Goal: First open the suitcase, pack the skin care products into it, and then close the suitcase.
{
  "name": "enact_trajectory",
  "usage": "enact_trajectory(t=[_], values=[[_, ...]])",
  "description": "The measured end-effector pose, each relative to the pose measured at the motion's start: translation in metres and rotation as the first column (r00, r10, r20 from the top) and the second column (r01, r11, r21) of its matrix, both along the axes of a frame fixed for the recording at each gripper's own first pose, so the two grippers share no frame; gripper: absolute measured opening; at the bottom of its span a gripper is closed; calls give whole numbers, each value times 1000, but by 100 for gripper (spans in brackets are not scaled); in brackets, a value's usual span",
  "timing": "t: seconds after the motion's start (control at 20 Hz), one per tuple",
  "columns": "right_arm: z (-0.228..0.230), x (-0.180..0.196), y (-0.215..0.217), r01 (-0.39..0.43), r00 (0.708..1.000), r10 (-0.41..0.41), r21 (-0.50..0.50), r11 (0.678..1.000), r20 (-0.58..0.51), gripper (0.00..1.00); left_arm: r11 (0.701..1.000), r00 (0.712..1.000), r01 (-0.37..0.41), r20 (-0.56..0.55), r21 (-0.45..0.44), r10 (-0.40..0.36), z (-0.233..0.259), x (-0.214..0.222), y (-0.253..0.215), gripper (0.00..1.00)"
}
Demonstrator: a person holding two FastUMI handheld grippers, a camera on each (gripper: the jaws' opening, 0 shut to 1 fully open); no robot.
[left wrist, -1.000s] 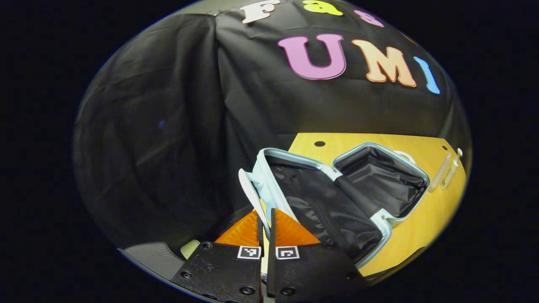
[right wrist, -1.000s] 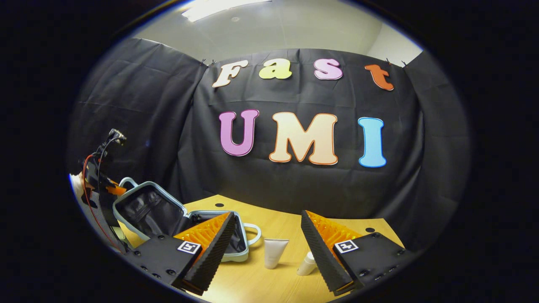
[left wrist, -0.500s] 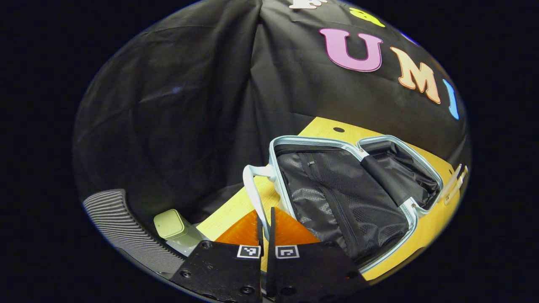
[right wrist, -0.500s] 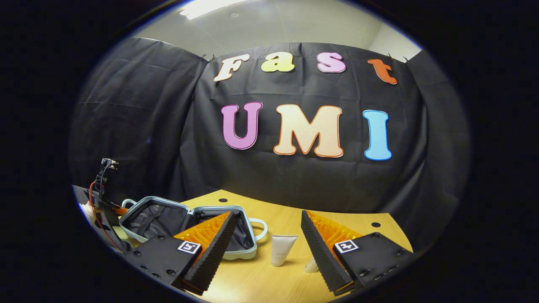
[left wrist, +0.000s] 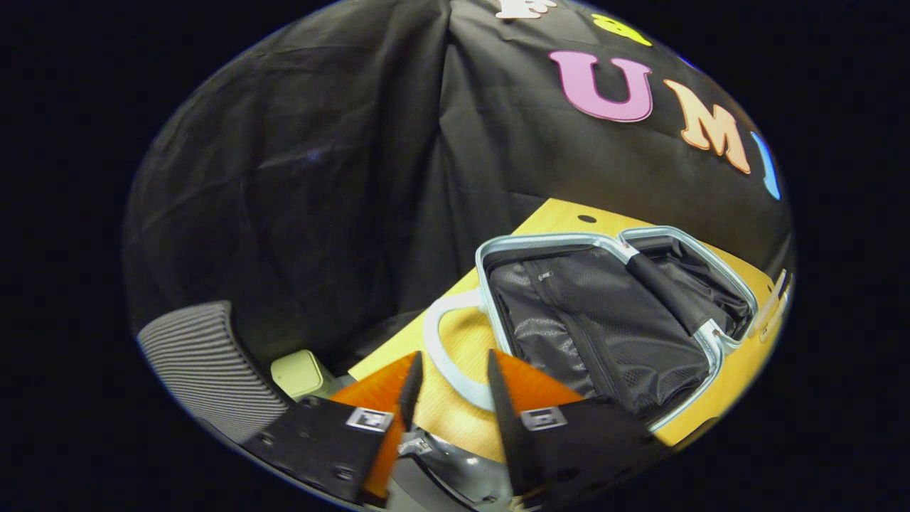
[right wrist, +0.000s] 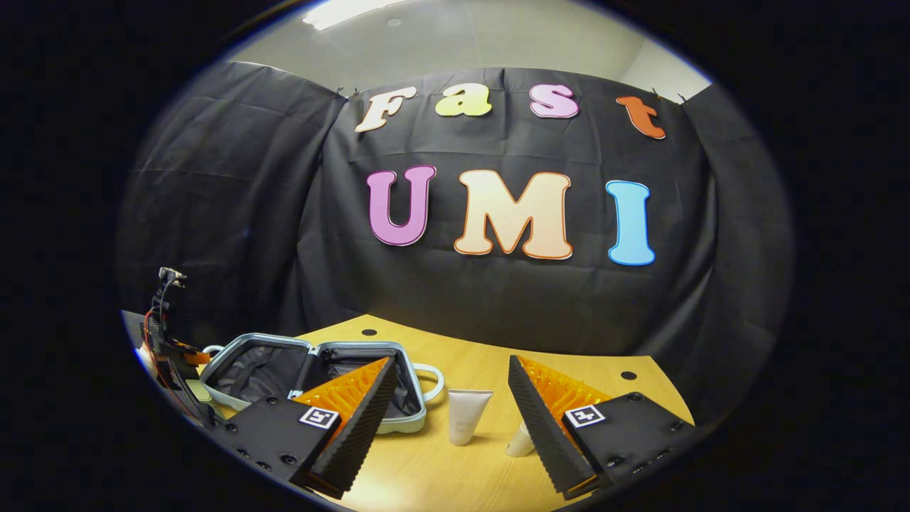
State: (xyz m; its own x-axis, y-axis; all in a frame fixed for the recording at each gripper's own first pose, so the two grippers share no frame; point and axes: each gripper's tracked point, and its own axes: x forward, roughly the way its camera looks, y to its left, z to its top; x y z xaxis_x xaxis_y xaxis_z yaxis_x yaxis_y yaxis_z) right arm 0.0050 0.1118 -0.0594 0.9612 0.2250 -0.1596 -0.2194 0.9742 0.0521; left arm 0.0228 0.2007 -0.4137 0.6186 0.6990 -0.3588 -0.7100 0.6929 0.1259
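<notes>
The suitcase [left wrist: 611, 313] lies opened flat on the table [right wrist: 483, 363], its handle [left wrist: 448, 348] between the parted, empty fingers of the left gripper [left wrist: 451, 380], while the right gripper [right wrist: 451, 416], spread wide and empty, apparently lines up on the tube [right wrist: 466, 416] and small bottle [right wrist: 519, 441].

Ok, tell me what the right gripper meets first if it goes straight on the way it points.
Likely the white squeeze tube lying on the wooden table, between the right gripper's open fingers; depth is unclear.
</notes>
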Motion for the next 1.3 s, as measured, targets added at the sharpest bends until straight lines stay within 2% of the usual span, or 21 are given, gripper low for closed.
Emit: enact_trajectory(t=[0.1,0.3,0.35,0.45,0.55,0.65,0.7,0.8,0.85,0.9,0.95,1.0,1.05,1.1,1.3], values=[[-2,0,-6,8,1000,-8,6,1000,-4,99,996,1000,-3,-10,87,4,24,-1,-3,96],[-6,2,-22,34,999,-34,9,999,-4,99,980,996,63,46,190,-73,84,19,-47,98],[-7,3,-25,40,999,-40,9,999,-7,99,974,992,91,62,209,-106,98,30,-62,100],[-10,5,-35,58,998,-58,8,998,-12,99,958,979,160,88,236,-185,120,58,-98,96],[-12,5,-47,79,997,-79,1,997,-13,99,934,953,250,106,257,-284,135,93,-138,96],[-15,8,-57,96,995,-96,-6,995,-13,99,897,907,361,129,254,-401,146,132,-183,96],[-16,10,-62,103,995,-104,-8,995,-15,99,874,878,416,140,250,-458,148,151,-205,100],[-22,14,-70,115,993,-115,-8,993,-25,99,825,816,512,164,239,-554,152,187,-248,96],[-27,16,-73,121,992,-121,-8,993,-31,99,798,782,556,179,230,-597,151,203,-269,100],[-31,19,-75,124,992,-124,-9,992,-38,99,768,746,599,193,226,-638,151,217,-288,100],[-38,21,-77,127,991,-127,-10,992,-48,99,741,715,634,199,222,-671,145,231,-307,100],[-46,23,-79,128,990,-129,-9,992,-61,99,715,687,664,199,219,-699,140,243,-323,96],[-54,24,-80,131,989,-131,-8,991,-73,99,689,661,692,195,215,-725,133,256,-337,100],[-62,26,-81,134,987,-134,-7,991,-84,99,664,637,718,189,207,-747,126,266,-351,96],[-98,32,-84,144,980,-144,-9,990,-136,99,566,547,812,151,142,-823,83,295,-405,96]])
